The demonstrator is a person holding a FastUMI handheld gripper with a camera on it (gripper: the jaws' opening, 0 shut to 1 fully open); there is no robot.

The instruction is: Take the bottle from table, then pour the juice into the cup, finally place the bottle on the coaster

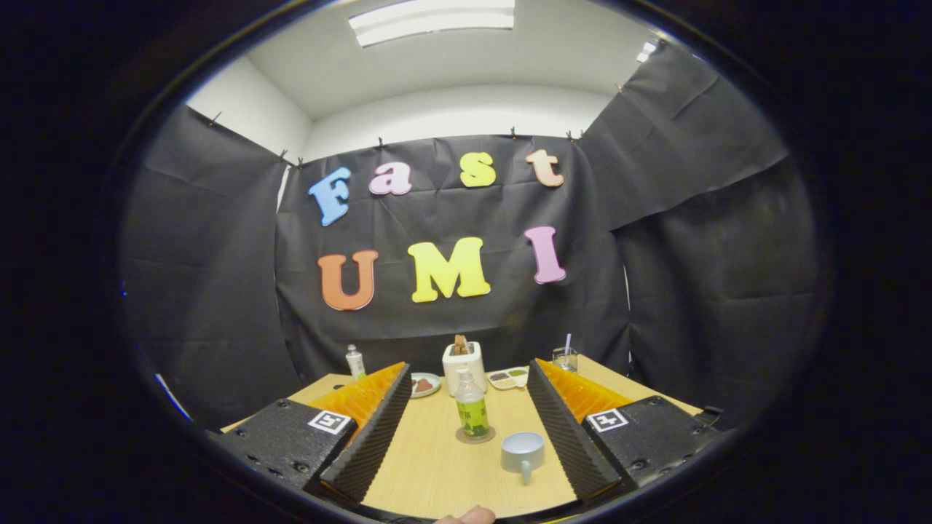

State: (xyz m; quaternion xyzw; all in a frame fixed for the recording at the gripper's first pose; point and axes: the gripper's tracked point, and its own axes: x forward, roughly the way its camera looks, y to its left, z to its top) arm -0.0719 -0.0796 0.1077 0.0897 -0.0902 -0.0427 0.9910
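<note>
Standing on its coaster [475, 436] between my wide-open, empty gripper [466, 426] fingers, the juice bottle [471, 411] has the cup [522, 451] just beside it, bare table [429, 466] around.

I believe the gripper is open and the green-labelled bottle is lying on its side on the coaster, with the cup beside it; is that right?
Not quite. In the gripper view the green-labelled bottle stands upright on the coaster, not on its side. The rest holds: the gripper is open, its fingers spread wide either side of the bottle, and the cup sits beside it on the table.
</note>
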